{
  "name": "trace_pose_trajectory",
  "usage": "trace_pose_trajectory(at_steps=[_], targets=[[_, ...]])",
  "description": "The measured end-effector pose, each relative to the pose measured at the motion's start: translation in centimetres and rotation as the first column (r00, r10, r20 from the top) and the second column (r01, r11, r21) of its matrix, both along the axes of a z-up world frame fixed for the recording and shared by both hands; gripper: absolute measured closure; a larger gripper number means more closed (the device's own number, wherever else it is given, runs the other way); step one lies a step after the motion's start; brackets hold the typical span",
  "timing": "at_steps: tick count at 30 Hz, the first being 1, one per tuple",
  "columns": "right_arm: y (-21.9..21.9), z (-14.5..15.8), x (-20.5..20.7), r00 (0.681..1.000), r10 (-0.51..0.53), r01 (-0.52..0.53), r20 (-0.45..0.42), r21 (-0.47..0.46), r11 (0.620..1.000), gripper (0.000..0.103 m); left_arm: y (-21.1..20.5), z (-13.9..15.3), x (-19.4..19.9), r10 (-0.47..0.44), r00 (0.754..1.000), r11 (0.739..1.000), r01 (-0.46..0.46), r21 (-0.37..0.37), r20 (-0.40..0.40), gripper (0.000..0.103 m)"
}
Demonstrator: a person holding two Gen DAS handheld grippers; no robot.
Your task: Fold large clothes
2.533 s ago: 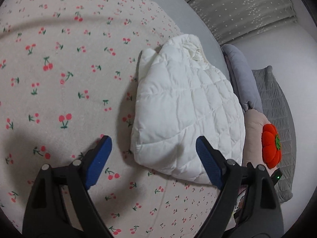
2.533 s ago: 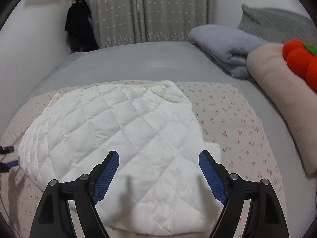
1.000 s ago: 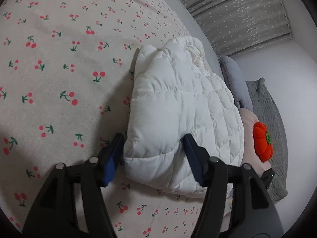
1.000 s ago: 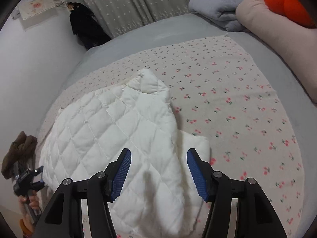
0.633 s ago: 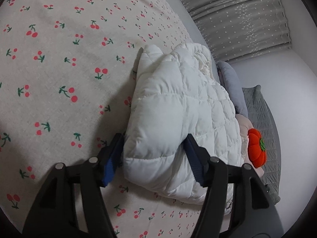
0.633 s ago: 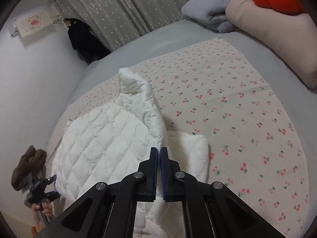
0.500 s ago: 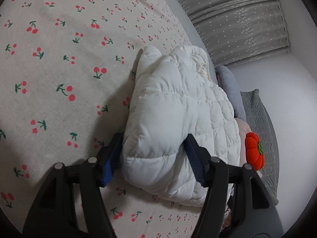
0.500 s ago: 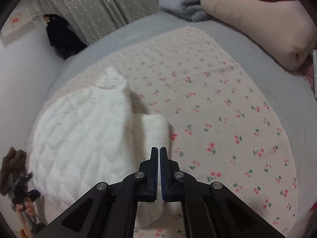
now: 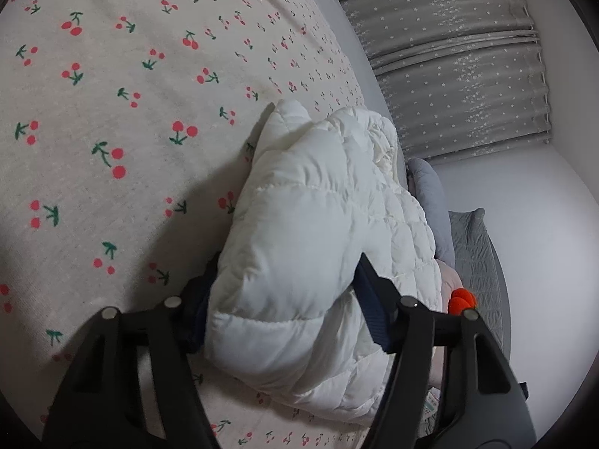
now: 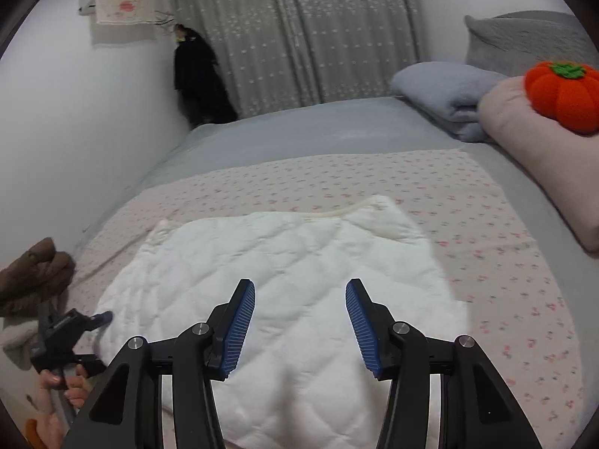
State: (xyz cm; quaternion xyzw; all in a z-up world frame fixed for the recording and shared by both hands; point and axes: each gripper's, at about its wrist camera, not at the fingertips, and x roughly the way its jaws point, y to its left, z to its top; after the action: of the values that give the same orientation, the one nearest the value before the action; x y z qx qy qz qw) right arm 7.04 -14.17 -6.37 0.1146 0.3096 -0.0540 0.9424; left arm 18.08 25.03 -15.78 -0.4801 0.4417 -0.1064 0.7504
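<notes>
A: Where is the white quilted jacket [image 10: 284, 284] right now?

B: It lies folded on the cherry-print sheet [image 9: 112, 119] on your bed [image 10: 337, 131], spread flat in the right wrist view.

A: And your left gripper [image 9: 284, 307]?

B: You have it clamped on a puffy corner of the jacket; both blue pads press into the padding, and that corner bulges up between them.

A: Your right gripper [image 10: 299, 318]?

B: Its jaws have just been opening and now stand apart over the near part of the jacket, with nothing pinched between the pads.

A: Anything beside it?

B: An orange pumpkin cushion [image 10: 561, 89] sits on a pink pillow [image 10: 531, 157] well apart from the jacket, near a folded grey blanket [image 10: 445, 93].
</notes>
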Motion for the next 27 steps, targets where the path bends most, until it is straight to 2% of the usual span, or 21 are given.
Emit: trace_pose_trajectory(at_steps=[1,3,4,6,9,12,14,16,21,24,27], targets=[[1.2,-0.4,0.7,1.000,0.017,-0.017,-0.008,-0.004,1.000,0.061,-0.2,0.2,0.2,0.008,1.000,1.000,-0.008,0.006,-0.001,0.044],[3.2,-1.4,2.0,0.998,0.059,-0.059,-0.034,0.011,0.998,0.070,-0.2,0.2,0.0,0.022,1.000,1.000,-0.022,0.015,0.009,0.052],[3.8,-2.0,2.7,0.996,0.069,-0.068,-0.050,0.017,0.998,0.072,-0.2,0.3,0.1,0.027,1.000,0.999,-0.028,0.021,0.016,0.055],[4.8,-3.5,3.8,0.993,0.071,-0.071,-0.092,0.005,0.997,0.074,-0.4,0.7,-0.1,0.029,0.999,0.998,-0.031,0.051,0.040,0.066],[4.4,-6.0,5.6,0.985,0.069,-0.065,-0.160,0.029,0.997,0.075,-0.8,2.2,-0.6,0.031,0.994,0.995,-0.040,0.094,0.105,0.073],[4.6,-8.3,6.4,0.972,0.073,-0.069,-0.225,0.023,0.997,0.076,-1.3,4.3,-1.3,0.024,0.979,0.991,-0.050,0.124,0.205,0.077],[4.4,-9.4,6.7,0.966,0.074,-0.069,-0.247,0.029,0.997,0.076,-2.1,6.2,-2.0,0.002,0.955,0.989,-0.047,0.143,0.298,0.078],[4.0,-9.8,6.9,0.964,0.076,-0.065,-0.255,0.053,0.997,0.076,-3.2,8.4,-2.7,-0.034,0.922,0.985,-0.035,0.168,0.387,0.078],[2.6,-10.9,6.6,0.966,0.091,-0.060,-0.241,0.135,0.989,0.076,-7.4,13.8,-3.6,-0.169,0.806,0.971,0.038,0.235,0.567,0.080],[1.5,-11.4,6.2,0.969,0.100,-0.056,-0.225,0.196,0.979,0.076,-10.8,16.6,-3.7,-0.293,0.713,0.944,0.111,0.310,0.637,0.080],[0.6,-11.8,6.1,0.970,0.107,-0.056,-0.218,0.228,0.972,0.077,-14.6,18.4,-4.2,-0.438,0.605,0.890,0.190,0.414,0.665,0.080]])
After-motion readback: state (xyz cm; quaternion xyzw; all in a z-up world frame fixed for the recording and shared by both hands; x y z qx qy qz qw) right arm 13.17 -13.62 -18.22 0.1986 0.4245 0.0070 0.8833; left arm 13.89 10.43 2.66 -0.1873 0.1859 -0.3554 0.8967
